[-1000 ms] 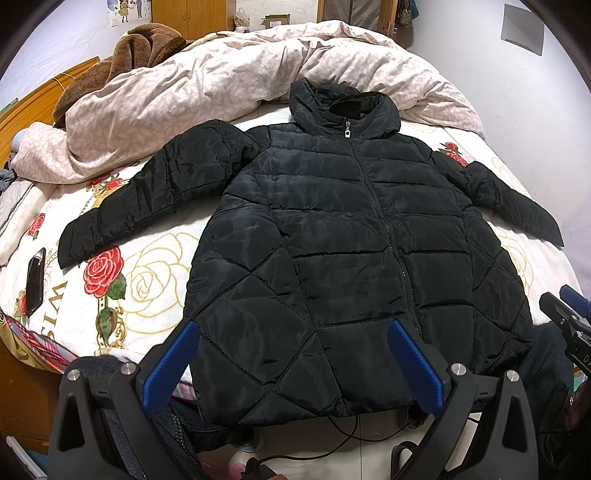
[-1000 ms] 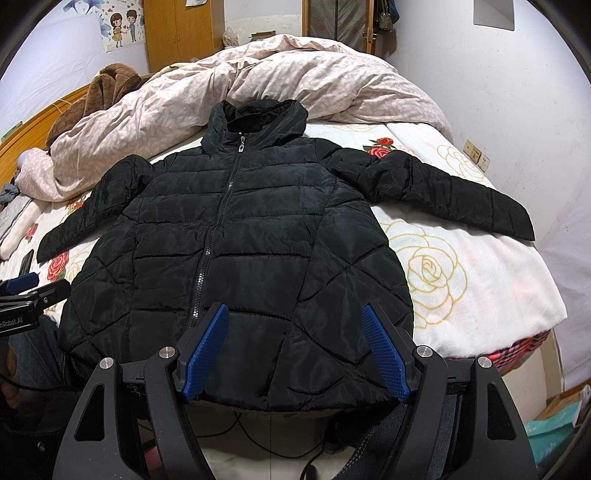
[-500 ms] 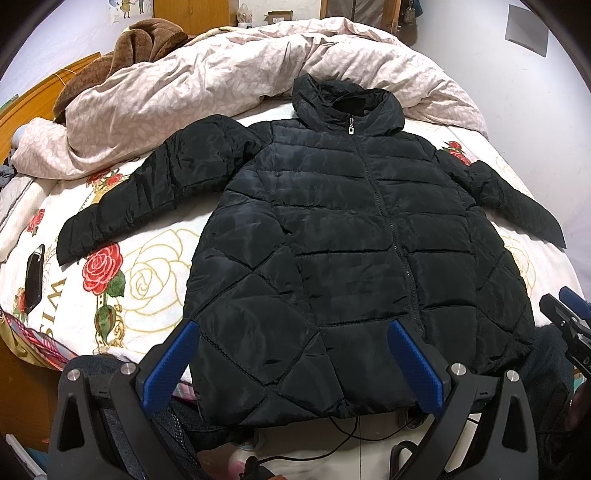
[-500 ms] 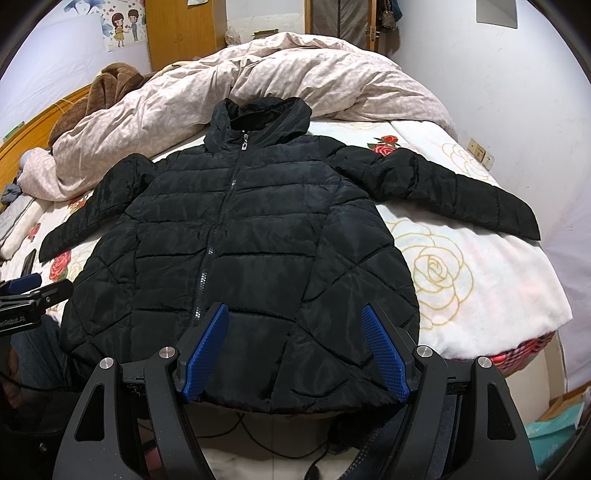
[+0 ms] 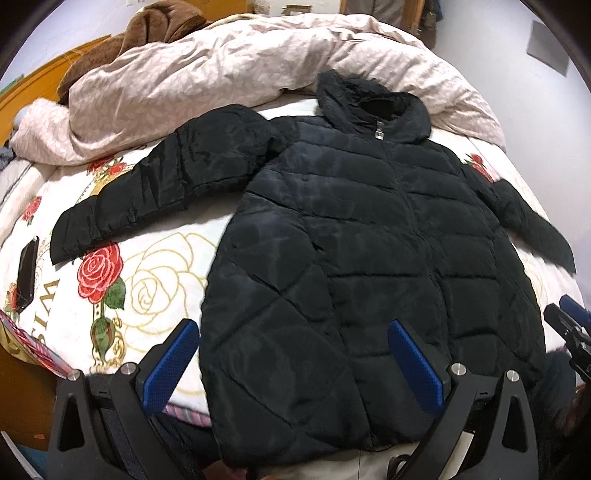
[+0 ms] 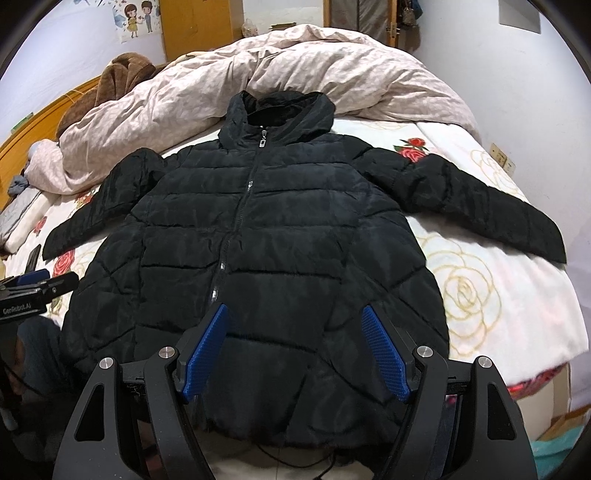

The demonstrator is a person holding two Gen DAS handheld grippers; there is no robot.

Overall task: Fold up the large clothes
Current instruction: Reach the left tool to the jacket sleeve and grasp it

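A: What is nearest?
B: The left hand-held gripper [image 5: 291,350] and the right hand-held gripper [image 6: 295,350]. Both have their blue fingers wide apart, and nothing is in them. They hang just over the near hem of the coat.

A: Where is the coat?
B: The black puffy coat [image 6: 255,236] lies flat on the bed [image 6: 498,295], front side up and zipped shut. Its near hem hangs a bit over the near edge of the bed. A thin black cord [image 6: 325,461] shows just under the hem.

A: And the sleeves?
B: They stick out — the left sleeve [image 5: 155,195] goes left and the right sleeve [image 6: 476,206] goes right. Both rest on the white bed cover with red and gold roses.

A: Anything beside it?
B: A dark phone [image 5: 26,273] lies near the left edge of the bed, well apart from the left sleeve.

A: What is farther away?
B: The hood [image 6: 280,110] is at the far end of the coat. It touches a big bumpy pink quilt [image 6: 332,62]. A brown fuzzy blanket [image 5: 155,26] is piled on the far left — past that I see a wood door and a cartoon picture [image 6: 138,16] on the wall.
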